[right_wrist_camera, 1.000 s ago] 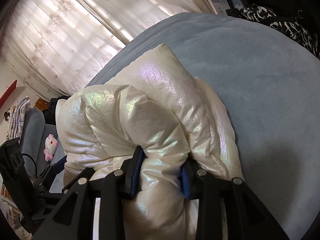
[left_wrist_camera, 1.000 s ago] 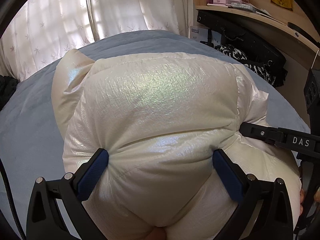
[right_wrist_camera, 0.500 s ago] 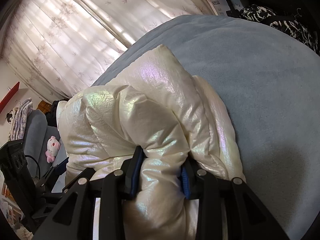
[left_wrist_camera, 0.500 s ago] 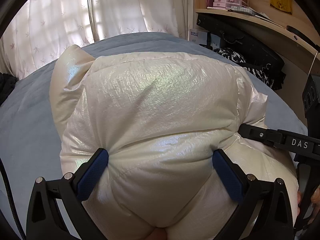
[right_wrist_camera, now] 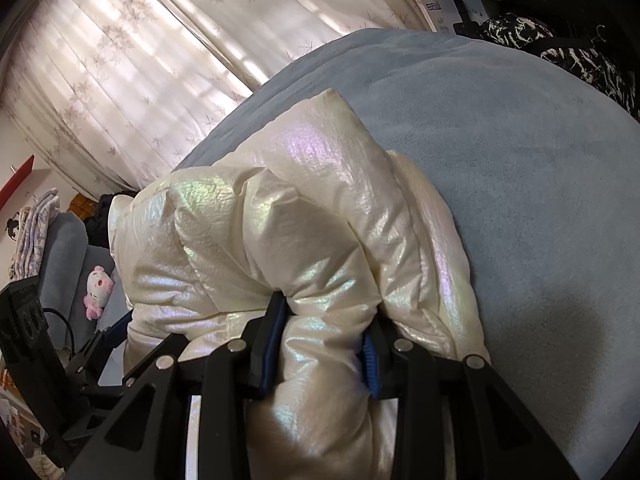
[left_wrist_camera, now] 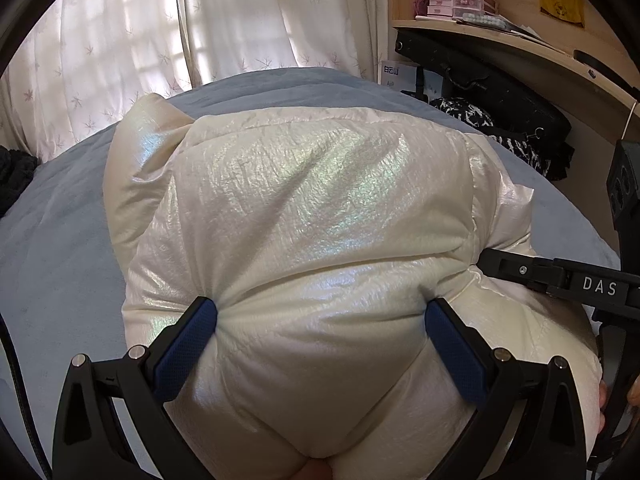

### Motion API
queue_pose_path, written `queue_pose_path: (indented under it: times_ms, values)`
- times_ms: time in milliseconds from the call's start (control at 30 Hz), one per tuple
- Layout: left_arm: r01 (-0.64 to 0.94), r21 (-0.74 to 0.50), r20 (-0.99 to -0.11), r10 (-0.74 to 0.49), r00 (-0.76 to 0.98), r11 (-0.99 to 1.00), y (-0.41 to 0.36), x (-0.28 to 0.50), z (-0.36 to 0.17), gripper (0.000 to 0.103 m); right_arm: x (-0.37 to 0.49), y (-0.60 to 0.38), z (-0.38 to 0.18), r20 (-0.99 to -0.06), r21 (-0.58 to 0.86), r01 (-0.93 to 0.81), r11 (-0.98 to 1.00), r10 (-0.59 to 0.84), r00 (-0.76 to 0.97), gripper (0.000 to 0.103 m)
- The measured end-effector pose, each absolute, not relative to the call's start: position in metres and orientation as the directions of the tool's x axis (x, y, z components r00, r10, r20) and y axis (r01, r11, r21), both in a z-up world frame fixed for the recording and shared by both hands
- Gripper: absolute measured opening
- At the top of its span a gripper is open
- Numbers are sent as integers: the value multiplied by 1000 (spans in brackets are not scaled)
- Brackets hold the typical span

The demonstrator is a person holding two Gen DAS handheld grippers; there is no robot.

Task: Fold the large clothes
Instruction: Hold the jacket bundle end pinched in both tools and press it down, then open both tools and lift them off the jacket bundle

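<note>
Puffer jacket (left_wrist_camera: pixel 320 216) bundle shifted slightly toward curtains (left_wrist_camera: pixel 160 40); more shelf (left_wrist_camera: pixel 500 36) in left view.

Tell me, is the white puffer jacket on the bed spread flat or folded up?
Folded up. The puffer jacket sits as a thick doubled bundle on the blue bed, gripped by the left gripper and right gripper.

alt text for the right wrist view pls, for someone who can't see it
The right claw pinches a thick roll of a shiny, pearly white puffer jacket that lies bunched on a blue-grey bed. Sunlit leaf-print curtains hang behind, and a small pink-and-white plush toy sits at far left.
</note>
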State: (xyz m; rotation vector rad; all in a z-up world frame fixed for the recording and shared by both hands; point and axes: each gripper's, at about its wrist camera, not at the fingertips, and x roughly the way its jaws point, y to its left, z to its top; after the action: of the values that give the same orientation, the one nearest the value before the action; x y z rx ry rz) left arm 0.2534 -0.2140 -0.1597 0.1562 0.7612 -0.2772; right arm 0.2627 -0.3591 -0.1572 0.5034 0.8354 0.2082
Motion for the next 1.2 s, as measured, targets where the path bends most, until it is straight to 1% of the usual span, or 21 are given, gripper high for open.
queue_pose_path:
  times_ms: [200,300,467,567,667,733,800,900,1000,1200]
  values:
    - [272,87,-720,-128,682,958,-223,250,-150,102,265,-350,-150,-700,452,33,891,332,632,32]
    - [250,61,-745,-123,656,966,-218,247,-142,102,267,-346,-144,-735,418,48,907,306,605,33]
    - [234,-19,-791,-157,591,972,-198,239,-130,102,268,-346,-134,-778,393,89,915,279,563,36]
    - [183,-101,-823,-186,537,978,-174,237,-123,102,264,-346,-125,-800,375,131,918,249,546,48]
    - [120,-123,-835,-168,524,985,-152,230,-119,102,256,-351,-116,-814,376,172,910,235,532,59]
    - [101,-171,-842,-199,501,980,-139,226,-117,102,249,-355,-110,-822,373,199,906,224,523,76]
    - [77,-193,-843,-205,497,978,-129,220,-117,102,241,-358,-101,-832,358,212,909,208,514,84]
    - [46,-207,-841,-202,503,977,-114,212,-114,102,228,-359,-86,-831,352,203,914,205,517,92]
    - [27,-256,-841,-236,486,966,-102,206,-114,102,214,-359,-68,-814,358,171,918,217,540,102]
    - [-4,-306,-829,-264,493,952,-85,194,-113,102,200,-346,-35,-779,334,75,940,230,583,103]
